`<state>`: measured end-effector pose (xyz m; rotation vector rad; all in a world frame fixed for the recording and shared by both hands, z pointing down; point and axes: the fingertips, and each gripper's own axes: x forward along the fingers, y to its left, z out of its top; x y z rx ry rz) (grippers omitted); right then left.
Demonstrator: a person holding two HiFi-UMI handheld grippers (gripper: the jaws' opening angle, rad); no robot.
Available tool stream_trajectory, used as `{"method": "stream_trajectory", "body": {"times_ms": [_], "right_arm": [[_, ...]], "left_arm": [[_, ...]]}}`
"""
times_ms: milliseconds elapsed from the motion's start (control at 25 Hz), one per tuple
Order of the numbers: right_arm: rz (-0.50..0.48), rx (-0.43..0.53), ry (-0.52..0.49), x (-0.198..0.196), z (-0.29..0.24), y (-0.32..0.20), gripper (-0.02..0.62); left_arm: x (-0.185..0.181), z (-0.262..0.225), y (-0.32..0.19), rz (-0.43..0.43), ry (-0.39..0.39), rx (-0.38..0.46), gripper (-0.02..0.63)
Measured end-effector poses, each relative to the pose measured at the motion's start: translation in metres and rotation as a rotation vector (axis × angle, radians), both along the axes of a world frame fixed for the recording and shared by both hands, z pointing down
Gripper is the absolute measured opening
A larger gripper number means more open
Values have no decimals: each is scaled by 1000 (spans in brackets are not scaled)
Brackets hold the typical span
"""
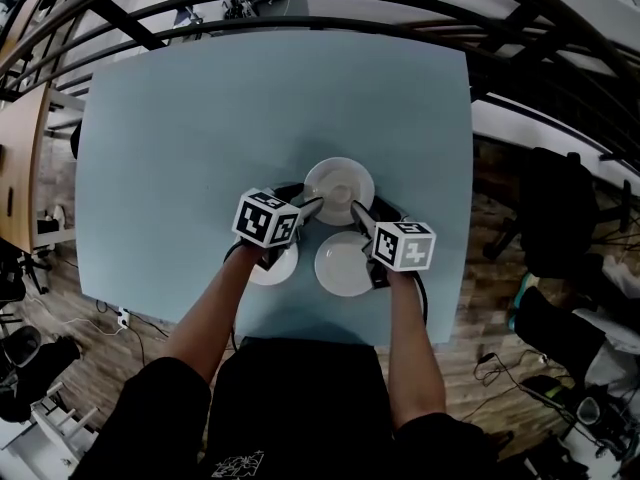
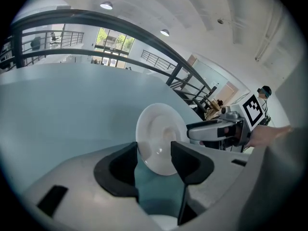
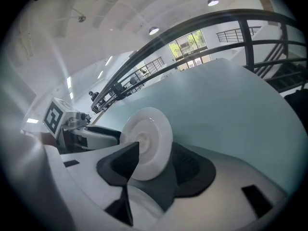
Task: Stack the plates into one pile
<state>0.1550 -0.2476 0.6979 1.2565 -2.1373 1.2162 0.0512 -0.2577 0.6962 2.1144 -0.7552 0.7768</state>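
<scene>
**Head view.** Pale blue rectangular table (image 1: 200,148). Round white ceramic plate (image 1: 340,180) near the table's middle, taken as the landmark. Second white plate (image 1: 343,265) lay nearer the person than the landmark, apart from it. Third white plate (image 1: 275,266) lay to the left of the second, half covered by the left gripper (image 1: 308,204). Left gripper and right gripper (image 1: 358,212) both pointed at the landmark's near rim from either side. Contact with the rim could not be judged here.

**Left gripper view.** Jaws apart, the landmark plate (image 2: 161,129) framed in the gap and flat on the table (image 2: 72,109). Right gripper (image 2: 195,130) lay just beside the plate. The two nearer plates were not identifiable in this view.

**Right gripper view.** Jaws apart, landmark plate (image 3: 149,134) in the gap, its lower edge hidden behind the jaw pads. Left gripper (image 3: 113,137) lay just beside the plate. Other plates were out of frame.
</scene>
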Motion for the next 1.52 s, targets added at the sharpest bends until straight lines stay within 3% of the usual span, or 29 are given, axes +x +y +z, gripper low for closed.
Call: {"method": "stream_trajectory", "body": {"times_ms": [640, 840, 1240, 1520], "right_arm": [[85, 35, -26, 4, -39, 17, 206], [123, 28, -39, 16, -53, 43, 155], [221, -53, -55, 36, -42, 113, 86], [229, -121, -62, 33, -37, 149, 80]], "left_arm": [[2, -41, 15, 13, 41, 39, 202], [10, -60, 33, 46, 59, 37, 202], [23, -50, 95, 117, 70, -56, 202], [16, -36, 132, 154, 25, -144, 201]]}}
